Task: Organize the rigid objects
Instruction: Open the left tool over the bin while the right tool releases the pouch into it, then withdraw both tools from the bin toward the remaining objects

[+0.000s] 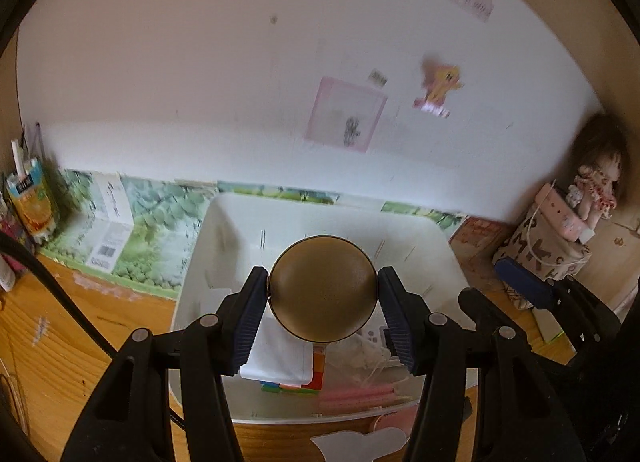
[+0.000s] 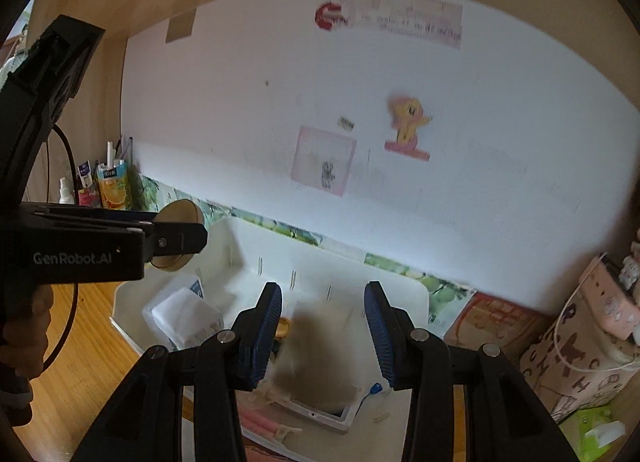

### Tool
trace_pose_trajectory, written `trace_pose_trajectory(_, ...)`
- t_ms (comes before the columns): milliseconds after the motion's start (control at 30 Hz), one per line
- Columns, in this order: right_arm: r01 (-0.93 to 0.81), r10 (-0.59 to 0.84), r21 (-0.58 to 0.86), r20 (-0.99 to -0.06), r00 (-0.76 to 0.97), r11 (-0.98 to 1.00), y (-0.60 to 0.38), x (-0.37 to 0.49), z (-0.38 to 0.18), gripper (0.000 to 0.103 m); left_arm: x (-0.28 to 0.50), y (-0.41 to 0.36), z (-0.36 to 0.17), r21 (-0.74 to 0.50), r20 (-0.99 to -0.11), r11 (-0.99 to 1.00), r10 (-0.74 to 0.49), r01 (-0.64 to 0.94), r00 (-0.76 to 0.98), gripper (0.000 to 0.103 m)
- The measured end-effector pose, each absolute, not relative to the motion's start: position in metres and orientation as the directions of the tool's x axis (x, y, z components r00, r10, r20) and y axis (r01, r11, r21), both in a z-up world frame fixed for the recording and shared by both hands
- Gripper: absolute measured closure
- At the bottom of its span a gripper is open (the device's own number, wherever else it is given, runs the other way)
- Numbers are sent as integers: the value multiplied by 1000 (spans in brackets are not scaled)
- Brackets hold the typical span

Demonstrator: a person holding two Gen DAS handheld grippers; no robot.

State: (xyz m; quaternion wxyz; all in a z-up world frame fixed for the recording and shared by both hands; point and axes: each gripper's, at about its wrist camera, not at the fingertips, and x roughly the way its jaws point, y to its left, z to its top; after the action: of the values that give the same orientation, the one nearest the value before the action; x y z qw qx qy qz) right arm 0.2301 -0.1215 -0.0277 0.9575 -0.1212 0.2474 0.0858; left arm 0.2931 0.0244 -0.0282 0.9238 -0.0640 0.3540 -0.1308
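The left gripper (image 1: 323, 304) clamps a round brown disc (image 1: 323, 289) above a white bin (image 1: 224, 222). Inside lie a colour cube (image 1: 316, 376) and a wipes packet (image 2: 186, 316). The right gripper (image 2: 323, 326) hangs open over the bin; a blurred brown thing lies below it.

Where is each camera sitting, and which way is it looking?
Left wrist: sits on the left gripper, looking along its fingers at the round brown disc they clamp above the white bin; the right gripper's fingertip shows on the right.
Right wrist: sits on the right gripper, looking down into the bin; its jaws stand apart; a hand shows.
Both share the bin, disc and wall stickers.
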Motion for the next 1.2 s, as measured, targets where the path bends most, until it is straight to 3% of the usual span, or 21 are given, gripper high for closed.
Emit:
trace_pose_trajectory(133, -223, 98, -183, -519, 849, 958, -125, 236, -35, 59, 301, 20, -40, -222, -671, 956, -291, 189, 682, 42)
trace_pose_trajectory(233, -212, 92, -173, -526, 846, 962, -128, 237, -37, 52, 303, 20, -44, -225, -686, 958, -286, 179, 669, 24)
trace_pose_trajectory(267, -210, 91, -170, -526, 845, 963, -129, 237, -37, 50, 303, 19, -44, -223, -688, 959, -283, 176, 668, 23)
trace_pose_trajectory(767, -208, 102, -169, -487, 867, 963, -125, 215, -14, 23, 282, 26, -20, -234, -658, 957, -284, 168, 697, 19)
trace_pose_trajectory(1200, -186, 99, -185, -400, 911, 965, -123, 168, 20, 22, 228, 33, 27, -233, -562, 953, -295, 194, 772, 19)
